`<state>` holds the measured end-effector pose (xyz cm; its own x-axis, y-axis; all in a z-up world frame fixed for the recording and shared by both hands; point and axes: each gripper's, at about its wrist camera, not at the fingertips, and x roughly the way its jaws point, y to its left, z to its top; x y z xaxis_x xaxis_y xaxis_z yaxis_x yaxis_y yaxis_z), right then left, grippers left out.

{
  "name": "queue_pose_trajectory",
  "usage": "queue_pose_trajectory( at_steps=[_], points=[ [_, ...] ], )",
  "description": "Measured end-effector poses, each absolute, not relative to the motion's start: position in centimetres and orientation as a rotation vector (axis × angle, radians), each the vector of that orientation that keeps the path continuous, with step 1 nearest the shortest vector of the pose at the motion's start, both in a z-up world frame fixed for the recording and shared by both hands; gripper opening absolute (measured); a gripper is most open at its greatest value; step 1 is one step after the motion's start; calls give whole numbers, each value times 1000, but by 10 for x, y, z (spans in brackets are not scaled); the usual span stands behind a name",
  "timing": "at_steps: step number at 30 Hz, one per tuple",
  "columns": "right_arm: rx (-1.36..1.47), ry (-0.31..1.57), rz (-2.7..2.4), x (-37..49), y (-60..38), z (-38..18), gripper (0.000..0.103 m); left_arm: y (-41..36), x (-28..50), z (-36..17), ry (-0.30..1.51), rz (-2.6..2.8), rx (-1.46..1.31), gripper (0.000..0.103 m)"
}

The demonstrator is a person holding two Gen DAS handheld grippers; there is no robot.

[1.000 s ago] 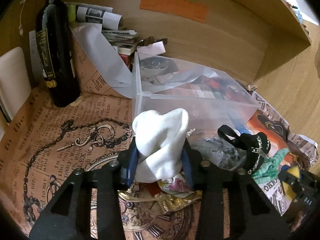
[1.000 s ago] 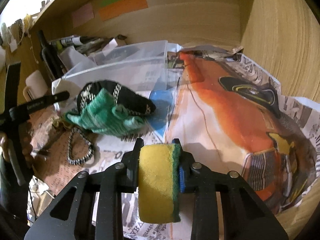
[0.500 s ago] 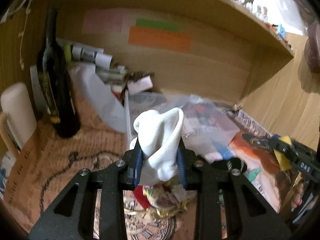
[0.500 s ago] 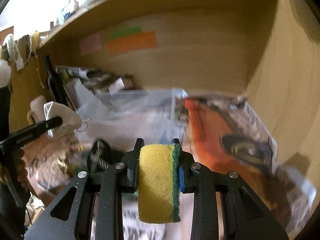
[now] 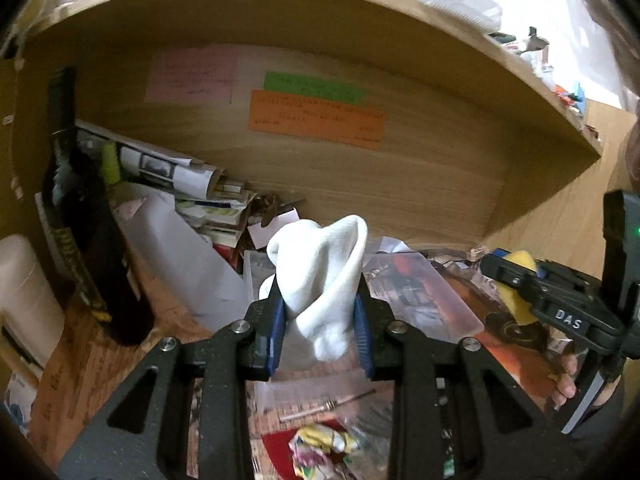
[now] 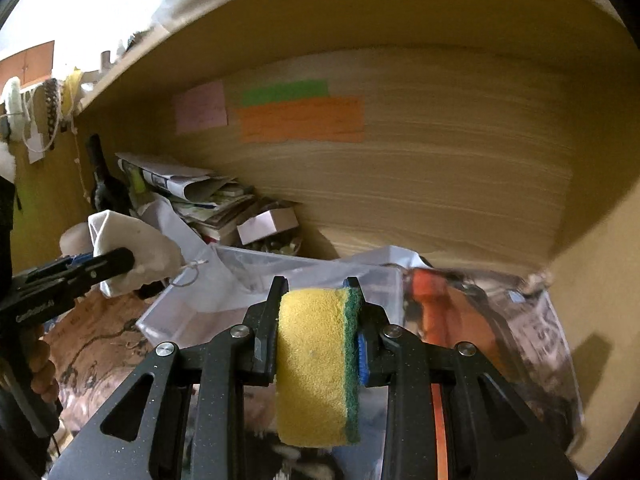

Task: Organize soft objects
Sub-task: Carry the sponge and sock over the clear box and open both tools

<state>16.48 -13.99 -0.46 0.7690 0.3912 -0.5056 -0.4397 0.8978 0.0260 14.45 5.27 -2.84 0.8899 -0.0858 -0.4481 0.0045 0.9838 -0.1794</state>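
Note:
My left gripper (image 5: pixel 320 316) is shut on a bunched white sock (image 5: pixel 324 276) and holds it up in the air above the desk. My right gripper (image 6: pixel 318 320) is shut on a yellow sponge with a green scouring side (image 6: pixel 316 364), also raised. A clear plastic bin (image 6: pixel 280 280) sits on the desk below and beyond both grippers; it shows in the left wrist view (image 5: pixel 420 296) too. The right gripper with the sponge (image 5: pixel 516 276) shows at the right of the left wrist view. The left gripper with the sock (image 6: pixel 132 256) shows at the left of the right wrist view.
A dark wine bottle (image 5: pixel 84 232) stands at the left. Rolled papers and books (image 5: pixel 192 196) are piled against the wooden back wall. A wooden shelf (image 5: pixel 360 12) overhangs the desk. Printed paper (image 6: pixel 500 340) covers the desk. Small clutter (image 5: pixel 320 444) lies under the left gripper.
Both grippers have lifted up and away from the desk with the sock and the sponge still held. The views now look at the back wall and shelf.

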Motion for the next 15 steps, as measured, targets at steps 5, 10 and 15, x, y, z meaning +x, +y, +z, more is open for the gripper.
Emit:
queue_pose_trajectory(
  at_steps=[5, 10, 15],
  points=[
    [-118, 599, 471, 196, -125, -16, 26, 48, 175, -40, 536, -66, -152, 30],
    [-156, 701, 464, 223, -113, -40, 26, 38, 201, -59, 605, -83, -103, 30],
    [-187, 783, 455, 241, -108, -57, 26, 30, 225, -77, 674, -88, -73, 30]
  ],
)
